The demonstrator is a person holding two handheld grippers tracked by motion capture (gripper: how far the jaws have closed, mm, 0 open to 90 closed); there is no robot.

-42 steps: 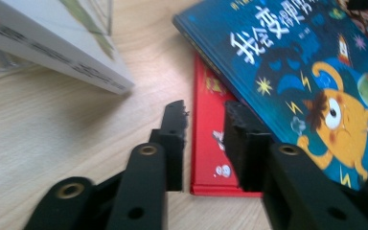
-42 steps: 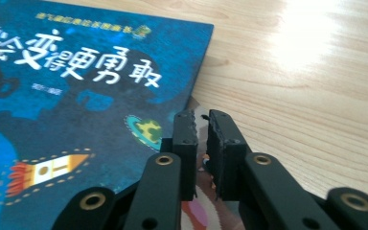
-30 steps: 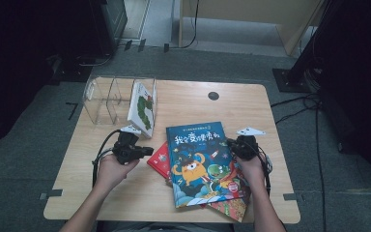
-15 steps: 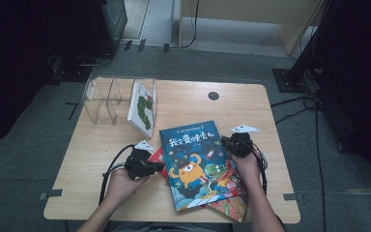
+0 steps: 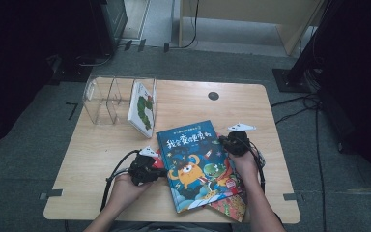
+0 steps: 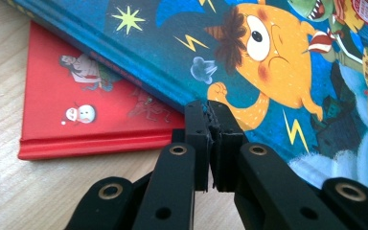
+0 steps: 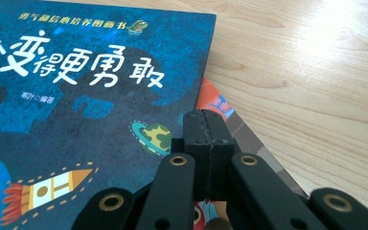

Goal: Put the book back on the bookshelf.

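A blue picture book with cartoon monsters lies on top of a small stack near the table's front edge. Under it, a red book sticks out at the left and an orange one at the front right. My left gripper is shut, its tips at the blue book's left spine edge, just over the red book; nothing is between the left gripper's jaws. My right gripper is shut too, with its tips at the blue book's right edge, above the orange book.
A clear plastic organiser stands at the back left of the wooden table, with a white picture book upright in its right slot. A dark round hole is near the table's far edge. Cables trail from both grippers.
My left gripper has moved right and toward the table's front edge, reaching the blue book's left edge. The right gripper has stayed at the book's right edge.
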